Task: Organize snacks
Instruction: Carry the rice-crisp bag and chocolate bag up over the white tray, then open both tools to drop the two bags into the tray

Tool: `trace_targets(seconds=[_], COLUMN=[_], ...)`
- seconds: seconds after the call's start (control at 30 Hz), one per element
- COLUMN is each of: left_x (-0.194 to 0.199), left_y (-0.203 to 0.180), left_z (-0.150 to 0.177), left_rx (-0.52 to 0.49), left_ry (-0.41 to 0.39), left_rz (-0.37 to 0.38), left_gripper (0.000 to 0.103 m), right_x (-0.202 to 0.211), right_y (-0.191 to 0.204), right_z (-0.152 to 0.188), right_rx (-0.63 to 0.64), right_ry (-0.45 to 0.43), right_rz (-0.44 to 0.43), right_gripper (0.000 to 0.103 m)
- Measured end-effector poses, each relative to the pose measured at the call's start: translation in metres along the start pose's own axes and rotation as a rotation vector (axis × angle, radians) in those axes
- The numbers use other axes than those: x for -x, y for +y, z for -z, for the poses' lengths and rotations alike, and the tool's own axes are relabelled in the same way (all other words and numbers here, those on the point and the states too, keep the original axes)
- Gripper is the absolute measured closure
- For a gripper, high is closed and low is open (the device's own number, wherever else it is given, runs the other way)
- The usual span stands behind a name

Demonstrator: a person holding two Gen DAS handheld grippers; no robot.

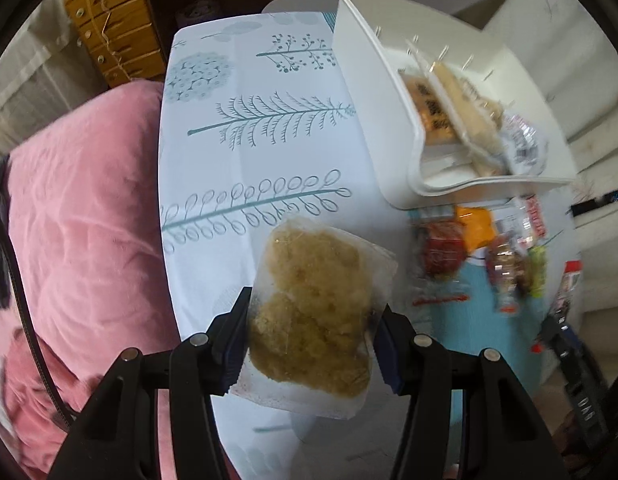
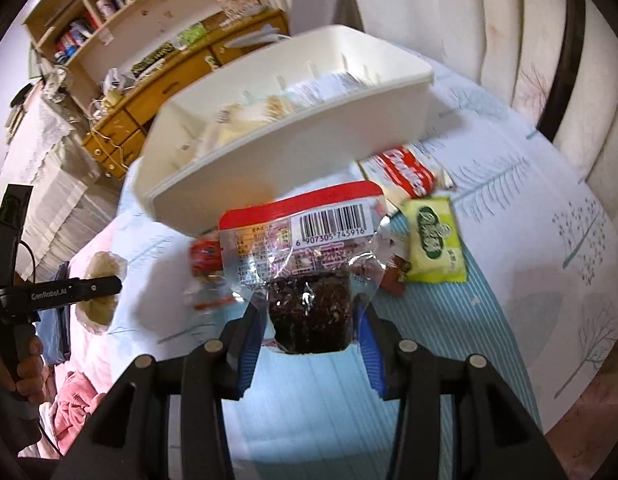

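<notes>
Left wrist view: left hand-held gripper (image 1: 313, 344) partly closed, pads clamped on both sides of a clear plastic pouch of tan crumbly snack (image 1: 317, 316), held above the pale tabletop cloth with teal leaf prints (image 1: 245, 128).
Left wrist, surroundings: white plastic bin with wire dividers (image 1: 377, 128) far right, a few packets already slotted inside; loose pile of mixed snack packets (image 1: 485, 252) on the cloth just below the bin; pink blanket (image 1: 81, 208) to the left.
Right wrist view: right hand-held gripper (image 2: 311, 334) narrowly set, gripping a clear red-topped pack of dark snack with barcode (image 2: 305, 264).
Right wrist only: green-yellow packet (image 2: 435, 240), red-and-white wrapper (image 2: 405, 172), wooden shelving behind.
Left wrist only: bin interior and its sorted packets, sharper.
Step (judged): both packs lifted, carry to bin.
Next move calls for: aligning each pack with a free divider slot, then releasing.
</notes>
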State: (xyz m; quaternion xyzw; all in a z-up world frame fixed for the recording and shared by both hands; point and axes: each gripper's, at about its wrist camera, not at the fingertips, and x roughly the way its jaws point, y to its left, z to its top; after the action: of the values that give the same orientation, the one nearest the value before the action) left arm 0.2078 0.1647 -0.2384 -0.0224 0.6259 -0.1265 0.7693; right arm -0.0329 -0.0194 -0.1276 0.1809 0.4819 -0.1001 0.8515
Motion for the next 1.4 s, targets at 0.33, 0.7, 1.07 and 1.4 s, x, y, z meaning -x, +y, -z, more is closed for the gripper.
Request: trace_targets(seconds=[0.33, 0.7, 1.07, 1.4], left_x=[0.050, 0.092, 0.107, 0.095], left_y=[-0.011, -0.042, -0.081, -0.126], left_z=[0.008, -0.005, -0.044, -0.082], left_rx=[0.064, 0.112, 0.175, 0.222], left_ry=[0.022, 0.037, -0.001, -0.041], left_rz=[0.043, 0.042, 0.044, 0.053], left_gripper=[0.050, 0.050, 0.050, 0.050], right_x=[0.041, 0.059, 0.050, 0.025], right_y=[0.041, 0.064, 0.042, 0.004], right_z=[-0.015, -0.060, -0.112, -0.165], right_rx=[0.122, 0.226, 0.271, 0.283], right_ry=[-0.086, -0.117, -0.101, -0.058], right_rz=[-0.056, -0.075, -0.115, -0.137], right_gripper=[0.059, 0.059, 0.059, 0.058])
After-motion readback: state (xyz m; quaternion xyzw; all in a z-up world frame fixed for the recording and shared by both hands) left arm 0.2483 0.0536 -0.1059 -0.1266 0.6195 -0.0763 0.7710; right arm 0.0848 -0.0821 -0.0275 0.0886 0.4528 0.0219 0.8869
